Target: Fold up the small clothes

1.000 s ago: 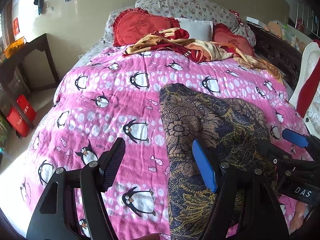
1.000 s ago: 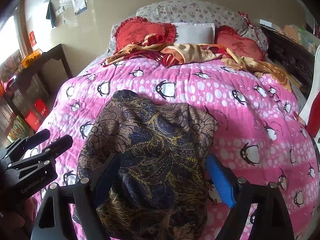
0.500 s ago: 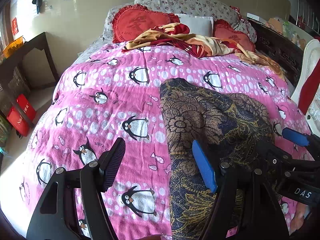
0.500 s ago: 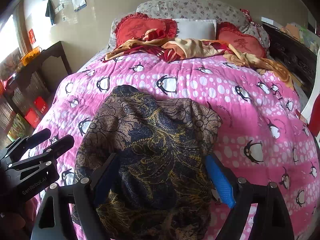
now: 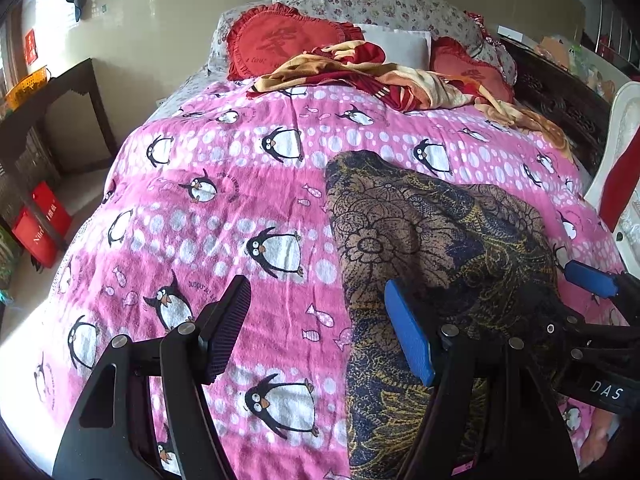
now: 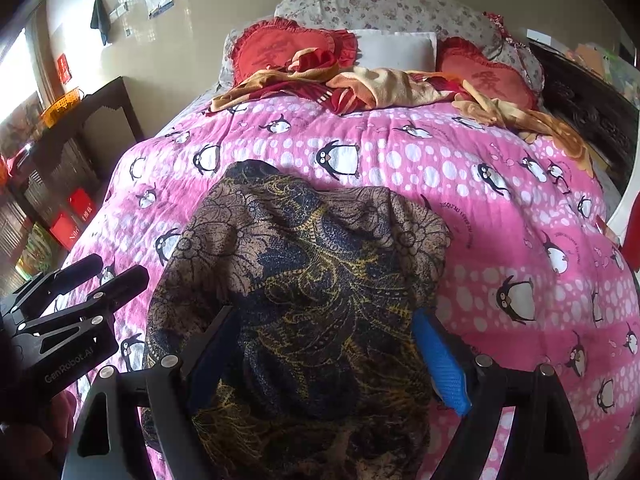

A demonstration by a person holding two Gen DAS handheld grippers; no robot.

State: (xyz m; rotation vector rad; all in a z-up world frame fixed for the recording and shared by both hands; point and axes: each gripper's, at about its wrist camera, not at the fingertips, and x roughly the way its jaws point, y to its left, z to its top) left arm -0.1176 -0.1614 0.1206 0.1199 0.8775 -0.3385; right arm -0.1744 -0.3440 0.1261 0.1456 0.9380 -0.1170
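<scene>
We look down a bed [image 5: 280,184] covered with a pink penguin blanket. On the blanket lies the garment [image 6: 304,288], a dark floral cloth in brown, navy and yellow, spread in a rough heap with its top edge toward the pillows and its lower part running out of sight under our tools.

Our left gripper [image 5: 316,328] hangs just left of the garment, its fingers spread, one over bare blanket and the blue one over the garment's left edge; nothing is between them. Our right gripper [image 6: 324,356] hangs over the garment's lower middle, fingers spread wide to either side of a raised hump of cloth. We cannot tell whether they touch it, and they do not seem to pinch it.

The risks, as we judge them: the cloth is thin and rumpled, so closing on the hump could catch several layers and make a crooked fold. The blanket beneath the garment is soft and could be pinched along with it. The left gripper sits mostly off the garment and could close on blanket alone. At the head of the bed, beyond the garment, a loose red and tan cloth [image 5: 376,76] lies well apart.
</scene>
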